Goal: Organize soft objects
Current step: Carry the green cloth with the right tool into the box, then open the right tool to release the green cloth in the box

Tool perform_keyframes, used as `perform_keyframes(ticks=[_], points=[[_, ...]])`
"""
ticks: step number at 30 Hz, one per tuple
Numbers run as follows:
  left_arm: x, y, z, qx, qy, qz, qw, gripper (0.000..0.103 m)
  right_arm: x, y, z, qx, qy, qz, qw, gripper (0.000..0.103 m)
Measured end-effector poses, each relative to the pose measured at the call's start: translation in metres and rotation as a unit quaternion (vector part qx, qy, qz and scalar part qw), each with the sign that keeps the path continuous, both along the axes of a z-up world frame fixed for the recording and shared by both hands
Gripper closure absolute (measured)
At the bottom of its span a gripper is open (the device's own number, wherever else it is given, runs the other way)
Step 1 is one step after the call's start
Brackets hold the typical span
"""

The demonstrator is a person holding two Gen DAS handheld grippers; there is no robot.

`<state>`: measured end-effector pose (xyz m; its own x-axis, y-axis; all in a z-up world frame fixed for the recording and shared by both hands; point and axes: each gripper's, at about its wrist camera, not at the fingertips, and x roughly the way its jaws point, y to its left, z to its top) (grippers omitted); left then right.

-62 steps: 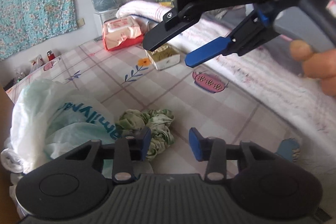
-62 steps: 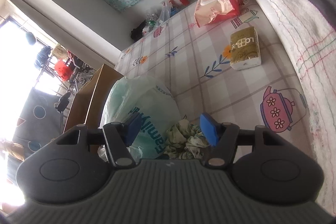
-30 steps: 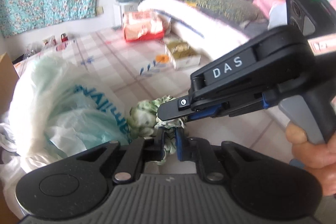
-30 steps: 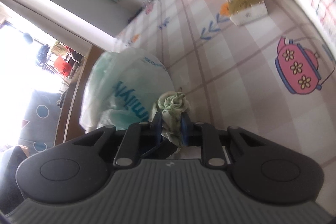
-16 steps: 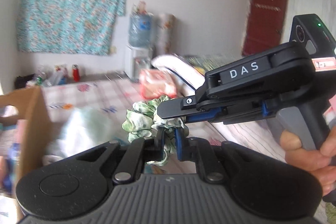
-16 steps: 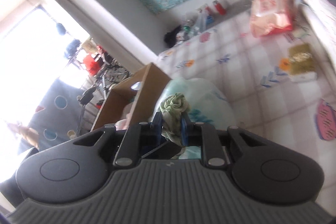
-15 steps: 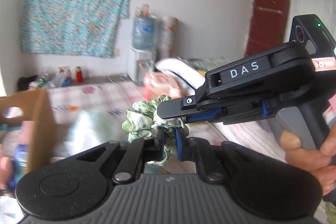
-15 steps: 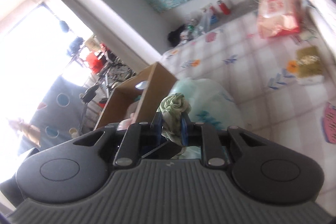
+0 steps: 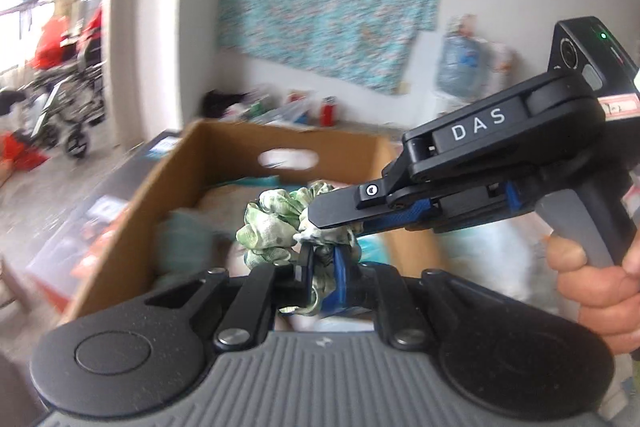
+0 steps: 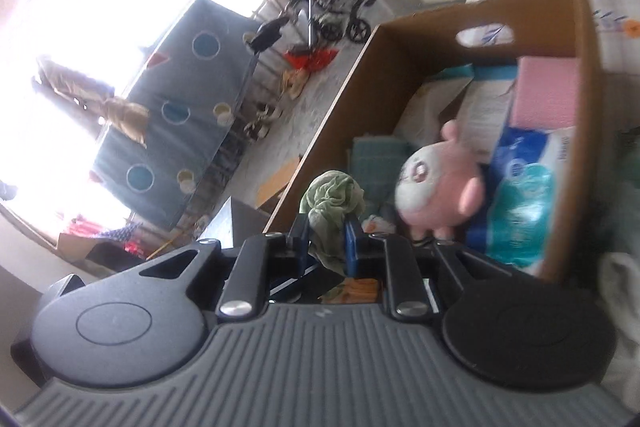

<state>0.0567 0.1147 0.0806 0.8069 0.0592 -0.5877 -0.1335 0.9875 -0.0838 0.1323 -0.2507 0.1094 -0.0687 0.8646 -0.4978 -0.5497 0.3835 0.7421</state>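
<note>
Progress looks well past the pickup and short of the drop: the green crumpled cloth (image 9: 280, 223) is off any surface and held in the air over the near edge of the open cardboard box (image 9: 188, 163), but it has not been let go. What remains, judging by the task, is to carry it fully over the opening, release both grips and let it fall in among what is already stored there.

Both tongs have hold of the same bundle. The left gripper (image 9: 322, 277) has its jaws drawn almost together, pinching a fold of the cloth between the blue pads. The right gripper (image 9: 340, 219), held in a hand (image 9: 596, 291) at the right of the left wrist view, comes in from the side and is likewise clamped tight on the fabric; its own camera shows the cloth (image 10: 332, 201) squeezed between its fingers (image 10: 352, 241).

The cloth is pale green with a lighter mottled print, bunched into soft rounded lobes above the pads, with a loose tail hanging below the left jaws. It may be a scrunched garment or rag; motion blur makes that hard to settle.

Inside the box lie a pink plush pig (image 10: 436, 179), a blue and white tissue pack (image 10: 520, 195), a pink packet (image 10: 546, 95) and some teal fabric.
</note>
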Motion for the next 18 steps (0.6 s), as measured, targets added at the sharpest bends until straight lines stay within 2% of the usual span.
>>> perform_keyframes(ticks=[6,9,13,18], points=[[0.001,0.054,-0.013,-0.013,0.072,0.077,0.9944,0.088,-0.018,0.1,-0.023,-0.045,0.025,0.058,0.997,0.085],[-0.003,0.067,-0.019,-0.014,0.094,0.1,0.9904,0.078,-0.025,0.129,-0.039,-0.081,0.025,0.063,0.994,0.082],[-0.022,0.076,-0.017,-0.005,0.085,0.098,0.9916,0.063,-0.026,0.139,-0.058,-0.099,0.046,0.07,0.992,0.076],[-0.03,0.077,-0.012,-0.003,0.068,0.101,0.9926,0.061,-0.019,0.131,-0.054,-0.083,0.05,0.061,0.993,0.073]])
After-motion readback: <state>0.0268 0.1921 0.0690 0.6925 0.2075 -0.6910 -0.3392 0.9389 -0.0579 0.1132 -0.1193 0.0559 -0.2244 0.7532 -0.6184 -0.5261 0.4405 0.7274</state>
